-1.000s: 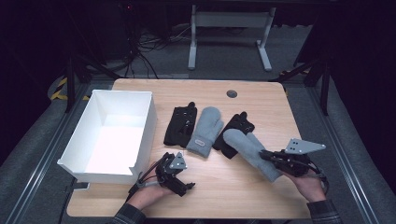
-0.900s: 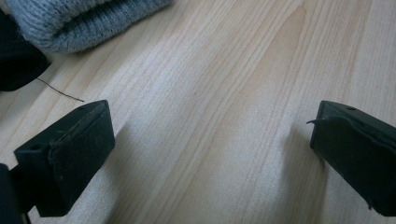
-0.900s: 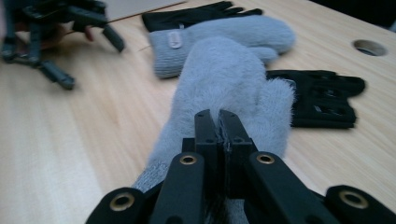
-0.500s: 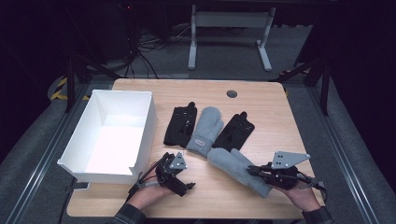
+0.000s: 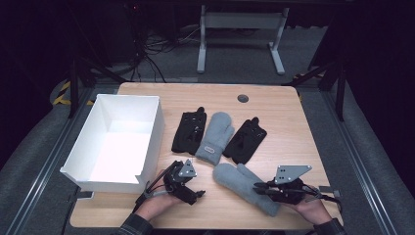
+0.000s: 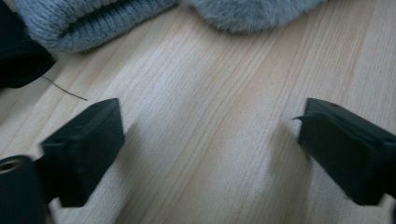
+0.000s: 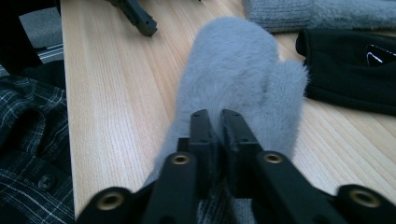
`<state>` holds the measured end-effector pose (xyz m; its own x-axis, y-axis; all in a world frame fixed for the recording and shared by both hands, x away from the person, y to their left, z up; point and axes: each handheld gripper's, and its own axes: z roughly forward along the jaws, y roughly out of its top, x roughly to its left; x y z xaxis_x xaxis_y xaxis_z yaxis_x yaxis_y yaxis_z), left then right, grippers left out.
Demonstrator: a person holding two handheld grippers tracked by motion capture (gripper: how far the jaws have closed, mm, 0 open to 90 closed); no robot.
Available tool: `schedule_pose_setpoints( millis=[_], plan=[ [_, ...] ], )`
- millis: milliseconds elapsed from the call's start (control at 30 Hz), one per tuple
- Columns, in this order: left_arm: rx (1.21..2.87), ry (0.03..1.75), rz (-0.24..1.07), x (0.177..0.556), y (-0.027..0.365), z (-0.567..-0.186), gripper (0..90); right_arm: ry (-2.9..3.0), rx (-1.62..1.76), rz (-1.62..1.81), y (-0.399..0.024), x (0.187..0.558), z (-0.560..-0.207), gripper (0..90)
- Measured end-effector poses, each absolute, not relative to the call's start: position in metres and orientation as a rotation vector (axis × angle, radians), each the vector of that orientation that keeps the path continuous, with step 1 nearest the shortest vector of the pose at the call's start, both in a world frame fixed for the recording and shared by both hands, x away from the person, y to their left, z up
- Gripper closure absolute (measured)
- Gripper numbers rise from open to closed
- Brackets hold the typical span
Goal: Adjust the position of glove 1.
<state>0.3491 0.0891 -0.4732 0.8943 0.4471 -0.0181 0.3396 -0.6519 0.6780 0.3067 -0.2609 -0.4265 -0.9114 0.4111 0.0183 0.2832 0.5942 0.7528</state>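
- High view: right tongs at lower right pinch the grey mitten on the desk, jaws just easing.
- Left gripper view: left tongs gape over bare wood, just narrowing.

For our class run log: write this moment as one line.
right tool: jaws easing open on grey mitten | left tool: open, empty | box: empty

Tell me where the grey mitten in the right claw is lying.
In the high view the grey mitten lies flat on the table's near right part, below the row of three gloves, its cuff end at the right claw.
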Motion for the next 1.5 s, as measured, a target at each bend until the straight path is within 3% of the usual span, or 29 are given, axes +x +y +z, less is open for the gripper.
schedule_pose_setpoints(
  millis=[100,300,400,500,1500],
  plan=[
    [2.355,0.564,0.212,0.346,0.086,-0.468,22.6,2.637,0.605,1.242,-0.266,0.307,-0.421,72.8],
    [2.314,0.569,0.202,0.347,0.076,-0.452,63.2,2.582,0.69,1.196,-0.287,0.314,-0.419,89.6],
    [2.297,0.566,0.184,0.349,0.068,-0.446,79.4,2.583,0.723,1.156,-0.295,0.316,-0.422,89.9],
    [2.329,0.57,0.188,0.351,0.062,-0.443,87.7,2.595,0.754,1.129,-0.304,0.318,-0.428,89.9],
    [2.32,0.509,0.026,0.377,0.001,-0.449,87.0,2.837,0.589,1.14,-0.274,0.311,-0.445,90.0]
  ],
)
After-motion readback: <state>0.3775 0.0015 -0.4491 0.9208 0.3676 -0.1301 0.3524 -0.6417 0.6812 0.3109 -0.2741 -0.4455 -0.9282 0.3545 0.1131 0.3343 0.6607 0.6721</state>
